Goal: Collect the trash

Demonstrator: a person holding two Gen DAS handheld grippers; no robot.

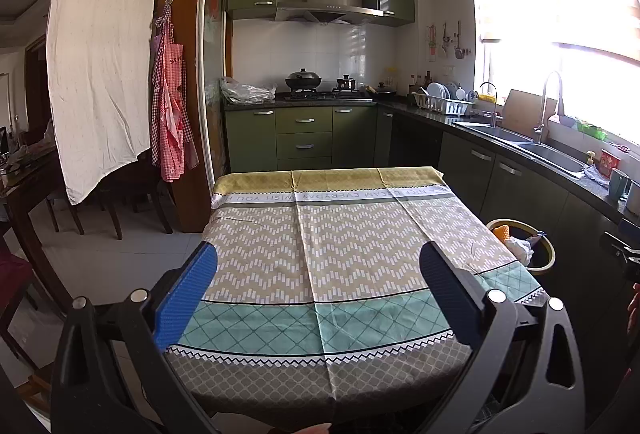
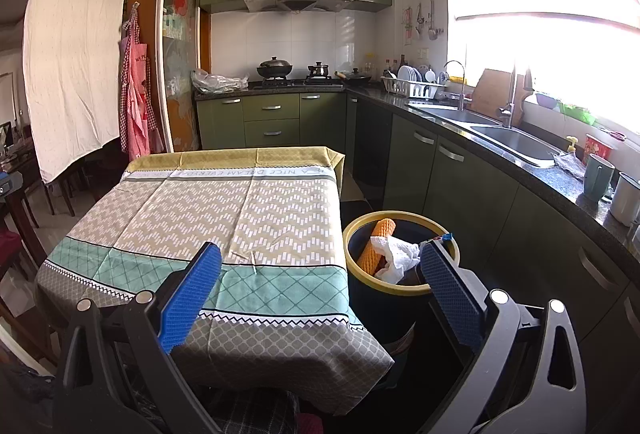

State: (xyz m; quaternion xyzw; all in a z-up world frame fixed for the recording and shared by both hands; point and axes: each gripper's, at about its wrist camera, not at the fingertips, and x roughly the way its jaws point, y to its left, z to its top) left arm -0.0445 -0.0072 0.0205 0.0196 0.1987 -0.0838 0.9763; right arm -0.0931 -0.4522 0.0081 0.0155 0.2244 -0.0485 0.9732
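Note:
A dark trash bin with a yellow rim (image 2: 362,222) stands on the floor right of the table; it also shows in the left wrist view (image 1: 550,260). Inside lie an orange ribbed piece (image 2: 376,246) and crumpled white paper (image 2: 398,254). My left gripper (image 1: 318,262) is open and empty above the near part of the table (image 1: 340,234). My right gripper (image 2: 320,266) is open and empty above the table's near right corner, its right finger (image 2: 448,286) in front of the bin.
The table wears a patterned cloth (image 2: 240,206). A kitchen counter with sink (image 2: 512,142), mugs (image 2: 598,174) and dish rack (image 2: 412,84) runs along the right. Stove with pots (image 1: 304,80) at the back. Chairs and a dark table (image 1: 24,174) stand left.

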